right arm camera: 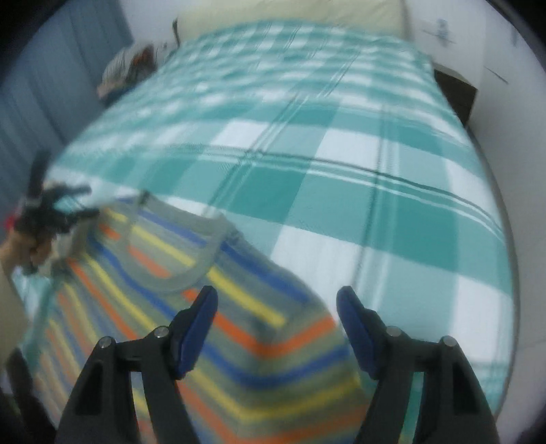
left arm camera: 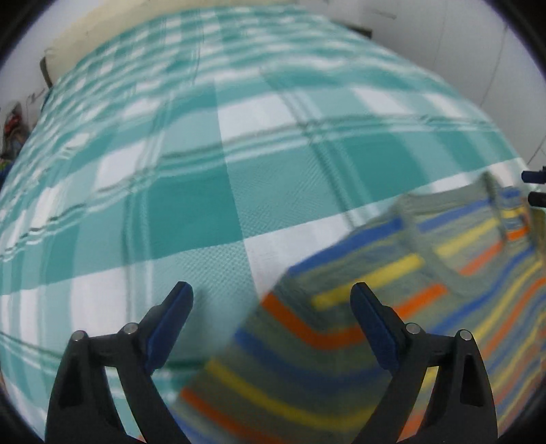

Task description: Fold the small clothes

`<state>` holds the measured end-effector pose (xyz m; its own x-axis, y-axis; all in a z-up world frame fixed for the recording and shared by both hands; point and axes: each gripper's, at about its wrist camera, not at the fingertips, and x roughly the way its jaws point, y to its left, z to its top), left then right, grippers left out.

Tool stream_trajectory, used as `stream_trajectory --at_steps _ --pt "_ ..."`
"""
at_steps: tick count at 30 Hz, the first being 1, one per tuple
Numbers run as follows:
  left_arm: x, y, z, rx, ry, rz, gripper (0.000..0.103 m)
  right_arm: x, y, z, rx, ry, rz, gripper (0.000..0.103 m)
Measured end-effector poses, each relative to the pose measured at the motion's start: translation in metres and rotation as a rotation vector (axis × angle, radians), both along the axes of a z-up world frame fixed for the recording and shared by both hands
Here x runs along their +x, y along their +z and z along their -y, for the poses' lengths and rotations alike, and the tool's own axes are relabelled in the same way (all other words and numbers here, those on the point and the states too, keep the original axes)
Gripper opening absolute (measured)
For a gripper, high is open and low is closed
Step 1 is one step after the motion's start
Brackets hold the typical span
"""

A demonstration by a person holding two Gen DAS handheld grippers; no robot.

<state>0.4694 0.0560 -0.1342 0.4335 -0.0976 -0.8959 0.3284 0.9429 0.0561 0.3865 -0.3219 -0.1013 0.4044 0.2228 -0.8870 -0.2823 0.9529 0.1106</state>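
A small striped shirt (left arm camera: 392,307) (right arm camera: 204,307), grey with blue, yellow and orange bands and a grey neckline, lies spread on a teal and white checked bedsheet (left arm camera: 239,153) (right arm camera: 341,170). My left gripper (left arm camera: 273,300) hovers open over the shirt's left shoulder edge, with nothing between its blue pads. My right gripper (right arm camera: 276,297) stands open above the shirt's right shoulder corner, also holding nothing. In the right wrist view, the left gripper (right arm camera: 58,208) shows at the far left in a person's hand. In the left wrist view, the right gripper's tips (left arm camera: 535,186) peek in at the right edge.
A cream pillow (right arm camera: 290,17) lies at the head of the bed. A pile of clothes (right arm camera: 126,68) sits beside the bed at the left, against a blue curtain. A dark bedside unit (right arm camera: 457,92) and a white wall stand to the right.
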Motion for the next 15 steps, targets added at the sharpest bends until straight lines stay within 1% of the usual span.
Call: stream_trajectory --at_steps 1,2,3,4,5,6,7,8,10,11,12,13,14,15 --pt "0.005 -0.011 0.001 0.023 -0.008 -0.031 0.099 0.011 -0.014 -0.003 -0.014 0.008 -0.022 0.072" --pt "0.005 -0.015 0.002 0.032 -0.012 -0.034 0.103 0.018 -0.024 -0.005 -0.016 0.009 -0.049 0.072" --pt "0.004 -0.016 0.002 0.026 -0.015 -0.029 0.103 0.025 -0.038 -0.006 -0.021 0.010 -0.090 0.071" --pt "0.002 -0.016 0.002 0.011 -0.014 -0.031 0.101 0.029 -0.043 -0.006 -0.038 0.015 -0.107 0.059" --pt "-0.001 -0.015 0.001 -0.003 -0.014 -0.037 0.087 0.029 -0.046 -0.009 -0.056 0.033 -0.111 0.046" --pt "-0.006 -0.013 0.004 -0.031 -0.048 -0.045 0.072 0.028 -0.044 -0.013 -0.070 0.057 -0.106 0.004" --pt "-0.012 -0.010 0.010 -0.033 -0.092 -0.042 0.023 0.025 -0.040 -0.015 -0.072 0.067 -0.103 0.004" --pt "-0.020 -0.006 0.021 0.018 -0.135 -0.012 0.006 0.023 -0.036 -0.019 -0.093 0.075 -0.091 0.004" --pt "-0.037 -0.002 0.039 0.150 -0.161 0.088 0.005 0.015 -0.027 -0.032 -0.197 0.110 -0.030 0.004" --pt "-0.046 0.000 0.047 0.221 -0.158 0.157 0.004 0.010 -0.020 -0.039 -0.253 0.118 0.015 0.004" --pt "-0.049 0.002 0.048 0.244 -0.141 0.194 0.004 0.005 -0.014 -0.046 -0.308 0.121 0.067 0.004" --pt "-0.049 0.005 0.049 0.255 -0.115 0.229 0.004 0.001 -0.006 -0.052 -0.360 0.121 0.130 0.003" --pt "-0.048 0.008 0.047 0.257 -0.077 0.263 0.004 -0.001 -0.001 -0.056 -0.393 0.117 0.174 0.003" --pt "-0.046 0.009 0.046 0.252 -0.054 0.272 0.004 -0.001 0.003 -0.058 -0.421 0.111 0.214 0.003"
